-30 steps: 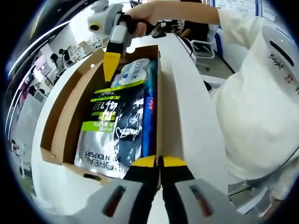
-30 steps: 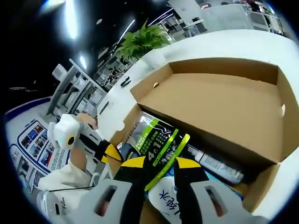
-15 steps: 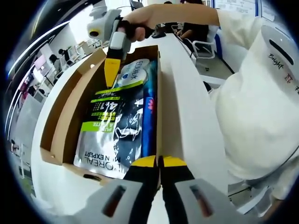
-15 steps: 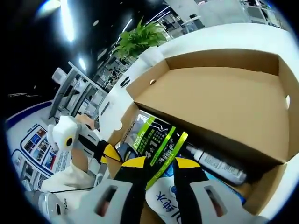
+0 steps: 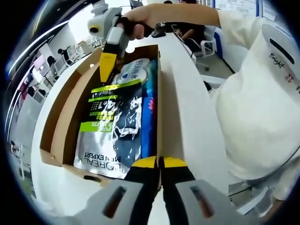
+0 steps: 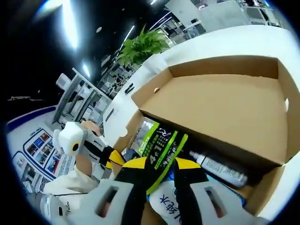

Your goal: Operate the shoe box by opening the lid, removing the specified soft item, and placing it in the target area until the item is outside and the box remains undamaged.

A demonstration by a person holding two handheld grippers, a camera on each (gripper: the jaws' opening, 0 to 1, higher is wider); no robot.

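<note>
An open cardboard shoe box (image 5: 61, 122) lies on a white table, its lid (image 6: 220, 103) folded back flat. Inside, on top, is a silver, black and green soft pouch (image 5: 112, 126) marked L'OREAL MEN EXPERT. My right gripper (image 5: 107, 70) is shut on the pouch's far end, and the green-striped pouch (image 6: 161, 145) runs up from between the jaws of the right gripper (image 6: 161, 171). My left gripper (image 5: 159, 162) is shut on the box's near side wall; the left gripper (image 6: 112, 158) sits at the box corner.
Under the pouch lie a white pouch with blue print (image 5: 133, 70), a blue pack (image 5: 149, 126) and a clear bottle (image 6: 218, 166). A person's white sleeve (image 5: 253, 103) is to the right of the table (image 5: 183, 103). A potted plant (image 6: 140, 44) stands beyond the box.
My right gripper has risen a little with the pouch's far end, so that end now stands higher off the items below. The left gripper and the box have stayed put.
</note>
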